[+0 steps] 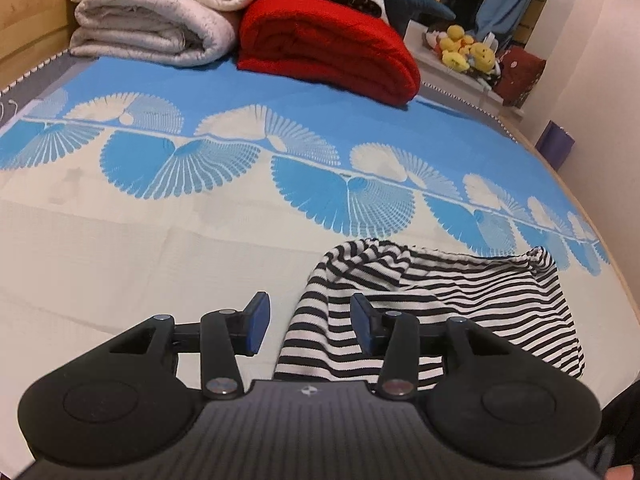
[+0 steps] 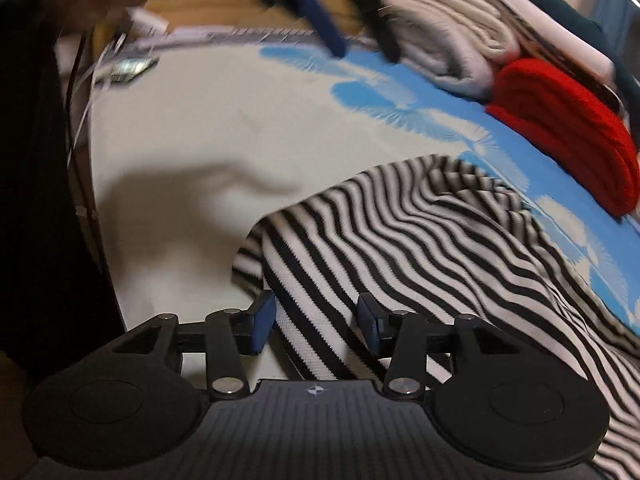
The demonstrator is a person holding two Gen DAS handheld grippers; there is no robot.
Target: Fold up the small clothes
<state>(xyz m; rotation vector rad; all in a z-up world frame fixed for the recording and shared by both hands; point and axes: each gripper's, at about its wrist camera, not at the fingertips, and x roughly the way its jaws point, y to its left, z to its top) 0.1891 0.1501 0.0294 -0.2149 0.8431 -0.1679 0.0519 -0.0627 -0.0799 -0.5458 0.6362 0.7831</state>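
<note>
A black-and-white striped garment (image 1: 460, 292) lies crumpled on the bed cover (image 1: 160, 240) at the lower right of the left wrist view. My left gripper (image 1: 310, 322) stands open just over its left edge, with striped cloth showing between the blue pads (image 1: 260, 324), which do not press on it. In the blurred right wrist view, the garment (image 2: 420, 240) spreads toward the right. My right gripper (image 2: 316, 324) is open over its near hem, a strip of cloth lying loose between the jaws. A blurred blue fingertip (image 2: 320, 24) of the other gripper shows at the top.
A folded red blanket (image 1: 328, 44) and a rolled cream blanket (image 1: 152, 12) lie at the head of the bed. Yellow plush toys (image 1: 468, 50) sit on a ledge behind. The bed's edge curves along the right, beside a purple box (image 1: 556, 146). A person's dark clothing (image 2: 32, 160) fills the left.
</note>
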